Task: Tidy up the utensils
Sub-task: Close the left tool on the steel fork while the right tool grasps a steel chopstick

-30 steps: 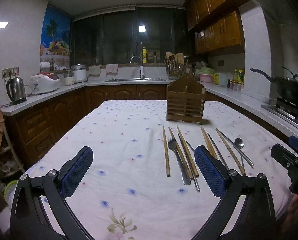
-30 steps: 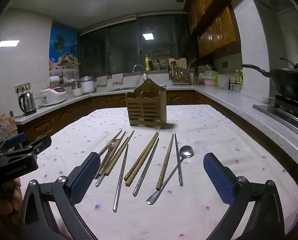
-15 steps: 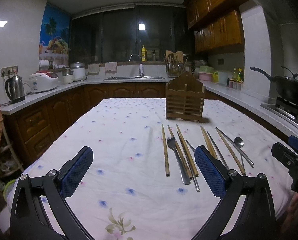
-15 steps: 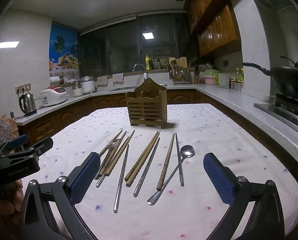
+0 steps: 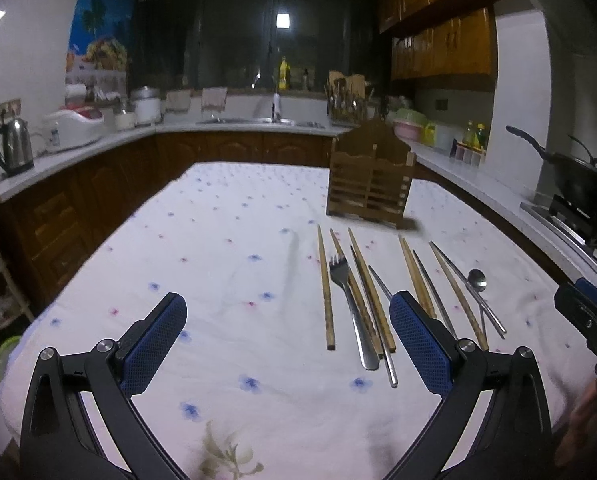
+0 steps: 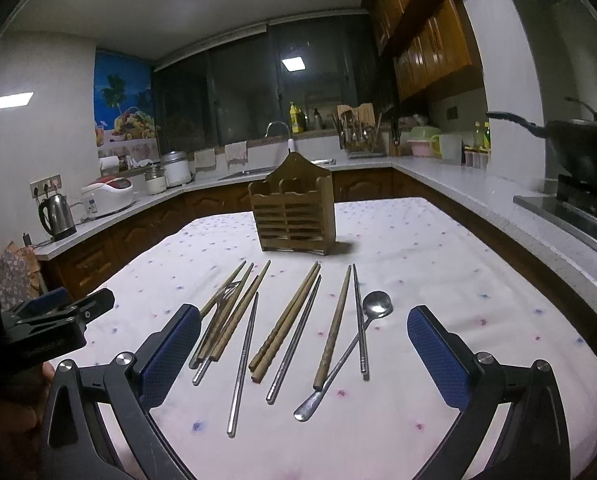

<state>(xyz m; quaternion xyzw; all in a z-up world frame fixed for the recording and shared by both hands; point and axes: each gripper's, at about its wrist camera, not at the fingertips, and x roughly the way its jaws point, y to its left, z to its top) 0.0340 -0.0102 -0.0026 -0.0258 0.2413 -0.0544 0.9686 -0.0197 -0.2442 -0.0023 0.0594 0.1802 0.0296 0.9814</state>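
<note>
Both grippers, the left gripper (image 5: 284,344) and the right gripper (image 6: 304,354), are hovering with blue pads spread wide apart, holding nothing. Beyond them, wooden chopsticks (image 6: 284,322), metal chopsticks (image 6: 242,364), a steel fork (image 5: 348,304) and a steel spoon (image 6: 348,344) are lying on the floral white tablecloth (image 5: 218,248). Farther, the slatted wooden utensil holder (image 6: 294,212) is standing upright.

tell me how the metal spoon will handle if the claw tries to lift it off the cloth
The spoon looks thin, stiff and smooth, so it may slip between the pads. It lies flat on the tablecloth, leaving little edge to catch. Its handle crosses a metal chopstick, which would likely shift too.
</note>
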